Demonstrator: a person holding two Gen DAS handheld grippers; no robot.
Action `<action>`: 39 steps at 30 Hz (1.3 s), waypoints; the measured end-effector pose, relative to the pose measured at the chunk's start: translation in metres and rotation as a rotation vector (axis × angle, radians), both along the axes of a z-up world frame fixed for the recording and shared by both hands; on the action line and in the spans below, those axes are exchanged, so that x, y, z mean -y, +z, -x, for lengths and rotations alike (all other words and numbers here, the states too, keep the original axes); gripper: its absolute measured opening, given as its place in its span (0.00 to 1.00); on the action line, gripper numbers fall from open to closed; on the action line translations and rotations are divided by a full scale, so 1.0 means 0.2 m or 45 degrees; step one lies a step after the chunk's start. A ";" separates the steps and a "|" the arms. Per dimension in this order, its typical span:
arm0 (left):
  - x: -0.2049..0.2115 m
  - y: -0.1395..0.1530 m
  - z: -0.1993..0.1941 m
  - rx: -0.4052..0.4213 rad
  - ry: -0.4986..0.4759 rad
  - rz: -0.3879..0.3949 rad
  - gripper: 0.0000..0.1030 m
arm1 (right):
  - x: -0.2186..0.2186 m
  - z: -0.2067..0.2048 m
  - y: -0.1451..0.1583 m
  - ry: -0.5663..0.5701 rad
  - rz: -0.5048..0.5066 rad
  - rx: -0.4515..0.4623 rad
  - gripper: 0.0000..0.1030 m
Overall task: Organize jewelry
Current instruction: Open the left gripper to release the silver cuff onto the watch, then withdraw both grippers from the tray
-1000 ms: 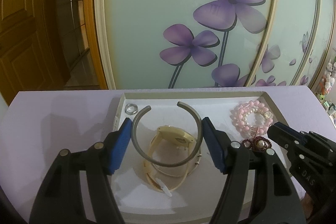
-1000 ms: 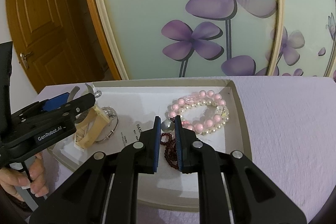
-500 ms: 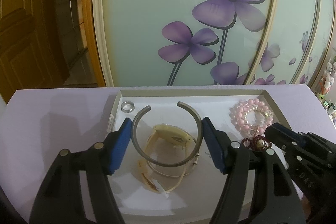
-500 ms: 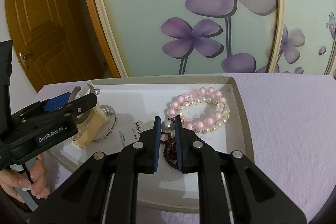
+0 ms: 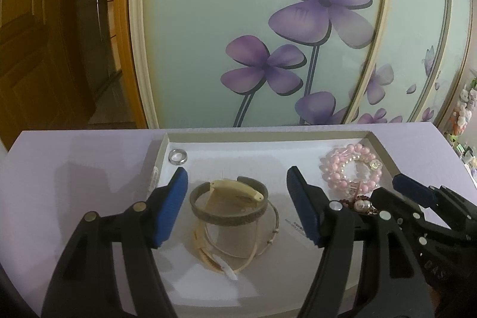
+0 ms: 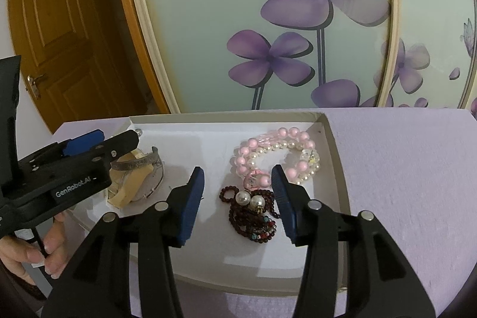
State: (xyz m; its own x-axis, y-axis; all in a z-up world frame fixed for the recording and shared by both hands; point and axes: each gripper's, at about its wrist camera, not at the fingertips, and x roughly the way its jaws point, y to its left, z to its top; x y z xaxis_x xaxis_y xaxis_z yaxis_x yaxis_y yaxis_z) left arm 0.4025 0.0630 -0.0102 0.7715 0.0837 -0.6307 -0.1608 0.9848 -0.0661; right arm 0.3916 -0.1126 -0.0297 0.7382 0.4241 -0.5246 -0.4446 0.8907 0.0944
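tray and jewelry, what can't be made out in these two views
- Left wrist view: dark bead strand mostly hidden behind the left gripper's right finger.
- Right wrist view: ring hidden behind the left gripper; silver cuff partly covered.
- Both views: tray's near edge blocked by fingers; printed text too small.

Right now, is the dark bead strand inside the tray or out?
Inside: the dark bead strand lies on the tray floor, beside the pink bracelet.
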 end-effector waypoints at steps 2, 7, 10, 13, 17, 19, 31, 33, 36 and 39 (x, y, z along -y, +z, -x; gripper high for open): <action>0.00 0.00 0.01 0.002 0.003 -0.005 0.69 | 0.00 0.00 0.00 -0.001 -0.002 0.000 0.47; -0.02 0.00 0.03 -0.003 0.017 0.001 0.73 | 0.00 0.00 0.01 -0.003 0.003 -0.001 0.47; -0.05 0.02 0.05 0.006 0.032 0.004 0.77 | 0.01 0.02 0.02 -0.009 0.000 0.005 0.47; -0.08 0.03 0.09 0.008 0.049 -0.009 0.80 | 0.02 0.05 0.04 -0.007 -0.005 0.012 0.49; -0.12 0.02 0.15 0.001 0.071 -0.009 0.83 | 0.02 0.09 0.05 0.000 0.010 0.027 0.55; -0.14 0.03 0.18 -0.004 0.082 -0.002 0.84 | 0.02 0.11 0.05 0.001 0.015 0.031 0.57; -0.21 0.05 0.37 0.011 0.127 0.043 0.96 | 0.04 0.24 0.10 -0.002 0.031 0.082 0.92; -0.19 0.05 0.40 0.021 0.127 0.024 0.98 | 0.04 0.27 0.10 -0.007 0.034 0.091 0.95; -0.16 0.06 0.45 0.037 0.119 -0.014 0.98 | 0.06 0.31 0.10 -0.028 0.033 0.113 0.98; -0.13 0.07 0.50 0.055 0.104 -0.030 0.98 | 0.08 0.34 0.09 -0.034 0.005 0.118 0.99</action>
State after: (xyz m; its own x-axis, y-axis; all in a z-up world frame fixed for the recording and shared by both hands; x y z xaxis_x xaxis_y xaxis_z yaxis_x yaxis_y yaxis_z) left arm 0.3029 0.0887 0.0044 0.7881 0.1620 -0.5938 -0.2383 0.9698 -0.0517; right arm 0.3238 -0.1294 -0.0108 0.7947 0.4017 -0.4550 -0.4274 0.9027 0.0505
